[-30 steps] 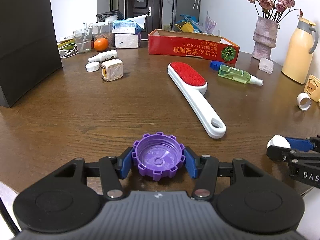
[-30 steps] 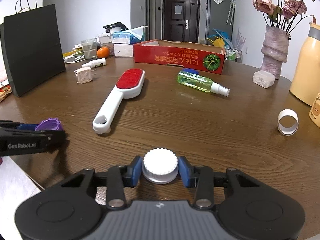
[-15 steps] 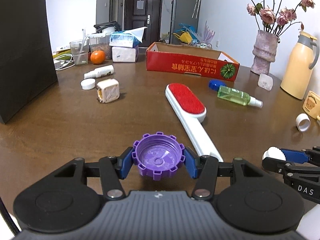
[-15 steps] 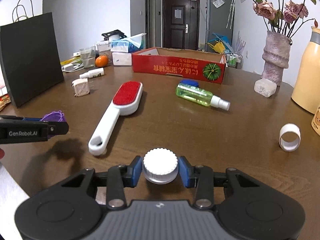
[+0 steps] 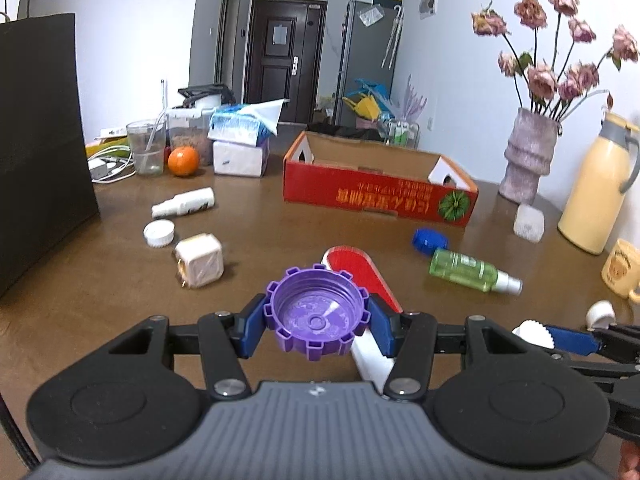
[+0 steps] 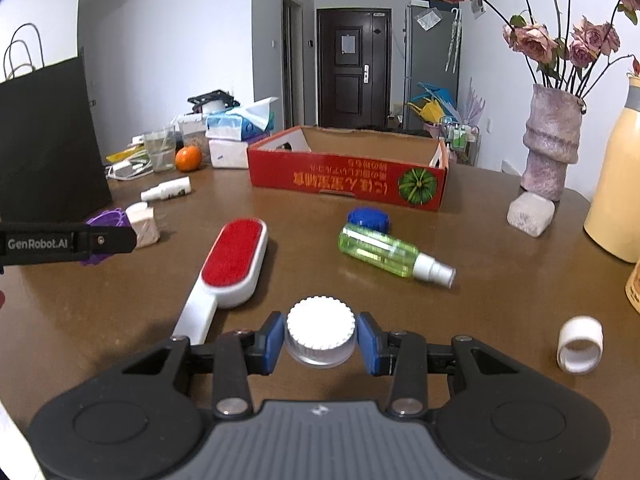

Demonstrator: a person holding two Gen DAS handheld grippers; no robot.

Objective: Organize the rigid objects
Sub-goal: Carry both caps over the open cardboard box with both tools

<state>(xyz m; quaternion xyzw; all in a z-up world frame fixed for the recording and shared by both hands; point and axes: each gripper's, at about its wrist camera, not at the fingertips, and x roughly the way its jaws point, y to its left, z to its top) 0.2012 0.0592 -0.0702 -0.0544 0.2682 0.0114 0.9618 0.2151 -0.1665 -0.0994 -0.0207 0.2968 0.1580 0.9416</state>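
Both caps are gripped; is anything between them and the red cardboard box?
On the table, yes: the lint brush and green spray bottle with a blue cap lie before the red box. Carried above them, the purple cap and white cap look unobstructed.

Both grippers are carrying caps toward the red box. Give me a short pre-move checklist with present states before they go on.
1. Left gripper clamps the purple cap on both sides: ok.
2. Right gripper clamps the white cap on both sides: ok.
3. Red box is open on top: ok.
4. Room inside the box: cannot tell, the floor is mostly hidden.
5. Lint brush and green spray bottle lie between the grippers and the box: not ok for a low path.
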